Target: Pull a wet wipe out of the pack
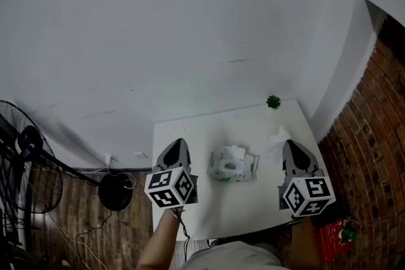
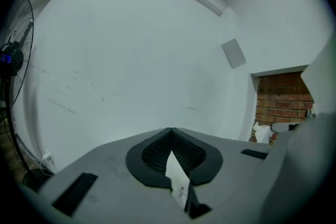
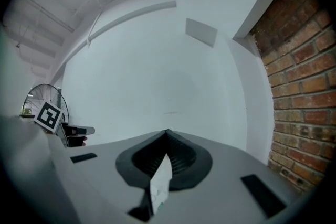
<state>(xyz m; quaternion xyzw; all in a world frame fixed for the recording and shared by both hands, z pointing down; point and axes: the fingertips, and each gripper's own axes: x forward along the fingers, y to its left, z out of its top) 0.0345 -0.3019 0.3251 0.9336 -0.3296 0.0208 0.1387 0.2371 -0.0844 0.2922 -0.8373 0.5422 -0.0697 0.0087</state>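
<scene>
The white table is offering open surface on every side of the wet wipe pack, which is lying about midway between the left and right edges, a little toward the near edge, with something white showing at its top. The left gripper is hovering near the left edge and the right gripper near the right edge, well apart, the pack sitting between them and touched by neither. On the far stretch only a small green plant is standing, at the far right corner, and a crumpled white piece is lying near the right edge just beyond the right gripper. Off the table, a fan is standing to the left, while a brick wall and a red crate are closing in the right side. Both grippers are pointing forward at the pale wall — the left gripper is showing its jaws clenched tip to tip, and the right gripper likewise, neither grasping the pack.
</scene>
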